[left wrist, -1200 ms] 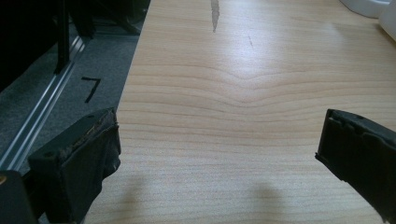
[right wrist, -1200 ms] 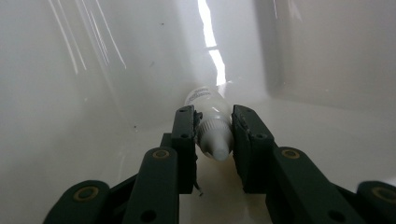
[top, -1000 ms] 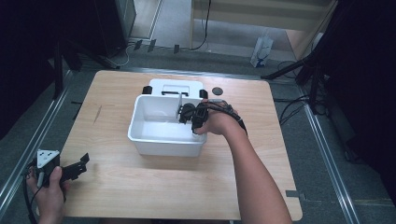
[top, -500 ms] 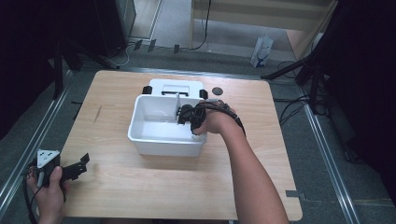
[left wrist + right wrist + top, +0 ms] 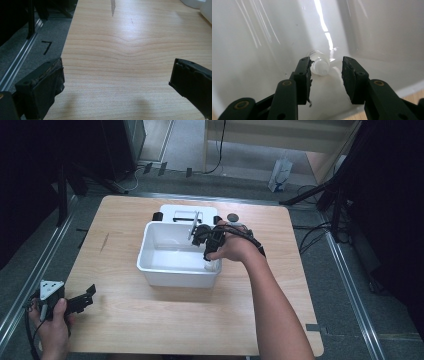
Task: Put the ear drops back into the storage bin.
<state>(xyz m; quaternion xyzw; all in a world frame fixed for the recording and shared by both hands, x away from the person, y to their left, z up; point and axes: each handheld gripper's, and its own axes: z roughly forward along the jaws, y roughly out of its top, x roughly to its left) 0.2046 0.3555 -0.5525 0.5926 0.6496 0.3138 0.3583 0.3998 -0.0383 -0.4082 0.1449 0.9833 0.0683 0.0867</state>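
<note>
A white plastic tub [image 5: 175, 275] stands in the middle of the wooden table [image 5: 150, 320]. My right gripper [image 5: 210, 259] reaches down into the tub's near right corner. In the right gripper view its jaws [image 5: 325, 66] stand open on either side of a small white cylindrical bottle [image 5: 320, 64], which lies on the tub floor against the corner, close to the left jaw. My left gripper [image 5: 89, 296] rests low at the table's near left edge. It stands open [image 5: 117, 72] over bare wood with nothing between its jaws.
Behind the tub sits a flat white device [image 5: 187, 212] with black feet, and a small black disc [image 5: 232, 217] lies to its right. A dark scuff [image 5: 104, 242] marks the wood left of the tub. Metal rails [image 5: 30, 285] run along the floor beside the table.
My right gripper has dipped a little deeper toward the tub's near right corner. The left gripper has stayed in place.
</note>
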